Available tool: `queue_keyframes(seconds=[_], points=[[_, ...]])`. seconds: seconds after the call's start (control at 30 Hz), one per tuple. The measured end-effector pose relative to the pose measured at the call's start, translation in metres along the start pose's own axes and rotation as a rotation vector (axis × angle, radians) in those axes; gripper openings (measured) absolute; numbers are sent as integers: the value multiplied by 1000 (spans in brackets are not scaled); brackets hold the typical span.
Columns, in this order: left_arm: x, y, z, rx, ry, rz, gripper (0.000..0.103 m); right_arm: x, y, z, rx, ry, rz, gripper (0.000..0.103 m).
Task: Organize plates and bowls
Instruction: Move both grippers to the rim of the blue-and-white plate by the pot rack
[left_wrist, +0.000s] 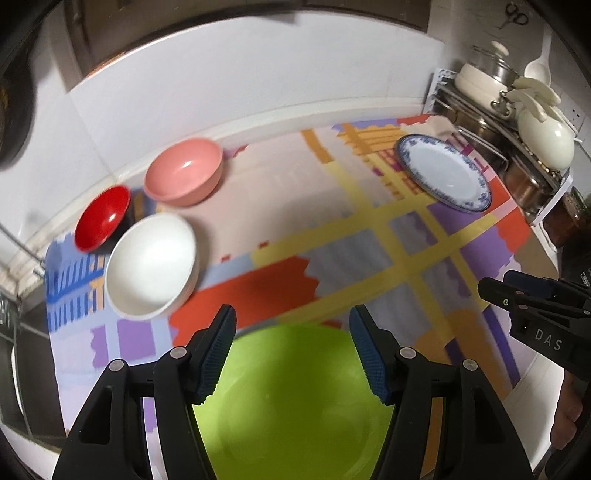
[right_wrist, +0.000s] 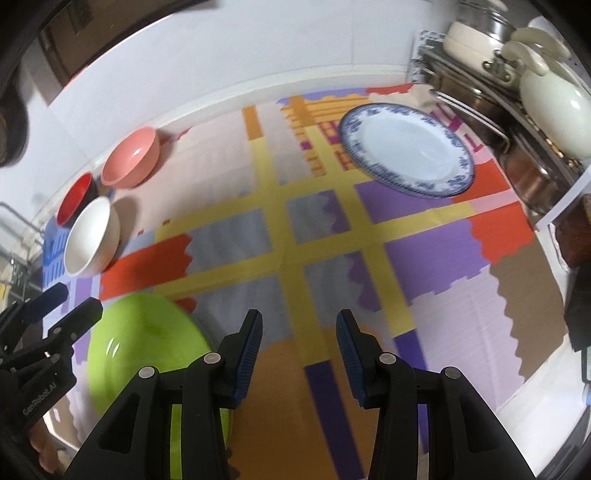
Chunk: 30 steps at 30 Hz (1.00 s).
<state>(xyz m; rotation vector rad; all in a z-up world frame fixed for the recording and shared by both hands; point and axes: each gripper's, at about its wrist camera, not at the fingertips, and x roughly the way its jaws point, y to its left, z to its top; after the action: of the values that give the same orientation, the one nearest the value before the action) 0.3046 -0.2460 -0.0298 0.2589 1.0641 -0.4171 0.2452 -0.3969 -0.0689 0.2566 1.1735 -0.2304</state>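
While both grippers are hovering wide open and empty, the left gripper (left_wrist: 291, 332) is straddling the green plate (left_wrist: 295, 398) just beneath; a shallow pinch risks slipping.

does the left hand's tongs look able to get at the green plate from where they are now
Probably yes. The left tongs are open and hang right over the green plate, with nothing lying between them. The right tongs are off to the side over the patterned mat, not in the way.
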Motion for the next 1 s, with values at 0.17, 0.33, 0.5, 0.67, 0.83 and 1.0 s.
queue_keyframes(seconds=[0.17, 0.33, 0.5, 0.67, 0.83, 1.0], points=[[1, -18, 24, 40, -31, 4, 63, -7, -20, 14, 22, -32, -13, 43], [6, -36, 48, 90, -48, -7, 63, -9, -40, 28, 56, -64, -30, 43], [15, -57, 73, 156, -64, -21, 63, -11, -61, 42, 105, -103, -60, 43], [26, -78, 100, 196, -82, -30, 63, -9, -84, 57, 156, -128, -86, 43], [40, -96, 124, 232, -98, -45, 63, -5, -107, 74, 198, -154, -110, 43], [58, -113, 148, 255, -105, -60, 64, 4, -126, 90, 241, -175, -129, 43]])
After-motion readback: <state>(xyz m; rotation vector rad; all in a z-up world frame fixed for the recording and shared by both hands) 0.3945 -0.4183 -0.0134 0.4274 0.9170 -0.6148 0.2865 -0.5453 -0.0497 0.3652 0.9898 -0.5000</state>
